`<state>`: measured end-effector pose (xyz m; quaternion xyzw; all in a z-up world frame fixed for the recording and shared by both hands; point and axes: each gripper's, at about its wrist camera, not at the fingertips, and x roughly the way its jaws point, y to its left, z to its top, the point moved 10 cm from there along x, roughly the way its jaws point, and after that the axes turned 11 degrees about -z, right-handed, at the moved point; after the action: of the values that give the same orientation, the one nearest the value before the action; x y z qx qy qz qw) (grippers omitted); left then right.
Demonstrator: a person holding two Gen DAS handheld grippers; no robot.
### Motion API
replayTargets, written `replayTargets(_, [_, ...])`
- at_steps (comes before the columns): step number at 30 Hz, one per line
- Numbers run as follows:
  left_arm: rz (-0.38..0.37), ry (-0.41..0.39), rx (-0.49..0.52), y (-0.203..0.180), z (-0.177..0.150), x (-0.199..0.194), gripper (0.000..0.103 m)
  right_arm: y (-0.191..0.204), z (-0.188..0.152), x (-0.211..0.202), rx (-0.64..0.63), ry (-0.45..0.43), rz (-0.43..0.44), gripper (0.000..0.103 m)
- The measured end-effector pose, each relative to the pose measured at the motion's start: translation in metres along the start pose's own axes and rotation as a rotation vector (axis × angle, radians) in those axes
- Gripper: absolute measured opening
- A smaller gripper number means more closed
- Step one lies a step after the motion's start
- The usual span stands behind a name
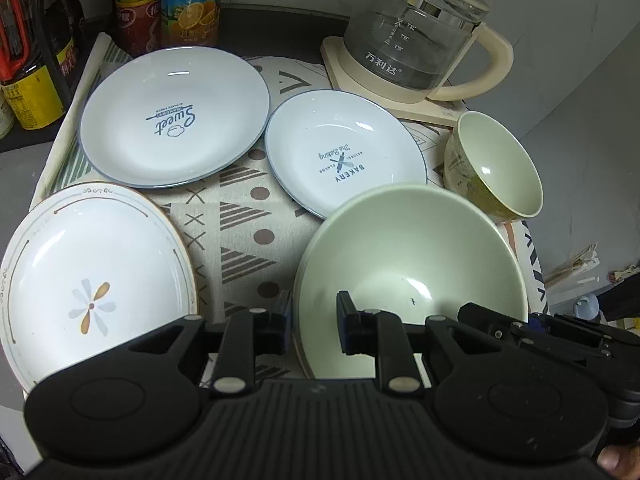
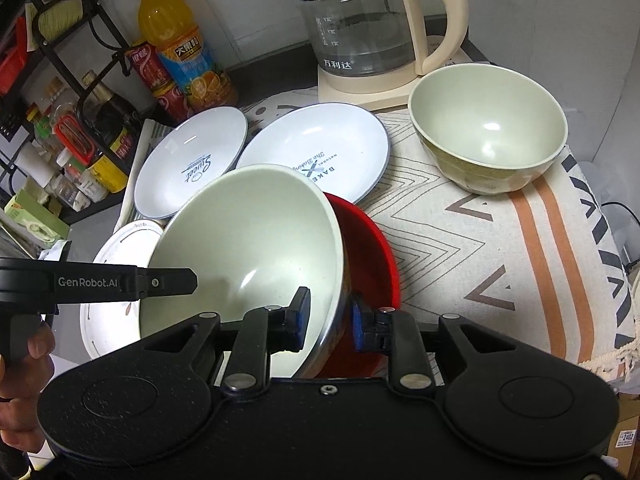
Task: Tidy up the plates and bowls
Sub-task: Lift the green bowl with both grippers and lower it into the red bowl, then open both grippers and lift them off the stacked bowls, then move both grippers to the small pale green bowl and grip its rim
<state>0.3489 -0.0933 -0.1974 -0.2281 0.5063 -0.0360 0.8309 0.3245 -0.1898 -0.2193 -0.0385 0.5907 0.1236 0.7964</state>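
A large pale-green bowl [image 1: 408,276] [image 2: 248,248] is held tilted above a red bowl [image 2: 368,248]. My left gripper [image 1: 314,326] straddles its near rim, one finger outside and one inside. My right gripper [image 2: 330,320] is shut on the opposite rim. A smaller green bowl [image 1: 496,164] [image 2: 488,128] stands to the right. Two blue-rimmed plates lie behind: "Sweet" [image 1: 174,116] [image 2: 192,160] and "Bakery" [image 1: 344,152] [image 2: 316,152]. A white flower plate [image 1: 92,276] [image 2: 116,248] lies at the left.
A glass kettle on a cream base [image 1: 416,36] [image 2: 360,28] stands at the back. Bottles and cans [image 1: 168,4] [image 2: 176,56] line the back left beside a black rack [image 2: 60,80]. The patterned tablecloth [image 2: 500,248] ends at the right edge.
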Motion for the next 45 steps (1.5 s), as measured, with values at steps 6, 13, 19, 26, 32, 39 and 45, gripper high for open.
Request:
replayTargets(6, [0.023,-0.010,0.008,-0.003,0.006,0.005,0.022,-0.007,0.002,0.005,-0.005,0.006,-0.001,0.031])
replayTargets(13, [0.028,-0.011,-0.010,-0.002,0.011,0.007,0.024,-0.009,0.005,0.008,-0.017,0.012,0.019,0.031])
replayTargets(19, [0.041,-0.018,-0.002,-0.003,0.019,0.005,0.036,-0.016,0.019,-0.009,-0.011,-0.026,0.031,0.040])
replayTargets(26, [0.046,-0.046,0.026,-0.017,0.035,0.004,0.052,-0.034,0.030,-0.014,0.026,-0.059,0.019,0.042])
replayTargets(32, [0.044,-0.067,0.068,-0.040,0.043,0.009,0.068,-0.050,0.033,-0.024,0.050,-0.107,0.015,0.056])
replayTargets(39, [0.028,-0.073,0.113,-0.065,0.047,0.017,0.077,-0.072,0.040,-0.034,0.100,-0.164,-0.009,0.084])
replayTargets(45, [0.017,-0.076,0.149,-0.078,0.052,0.023,0.081,-0.088,0.041,-0.035,0.166,-0.188,-0.033,0.097])
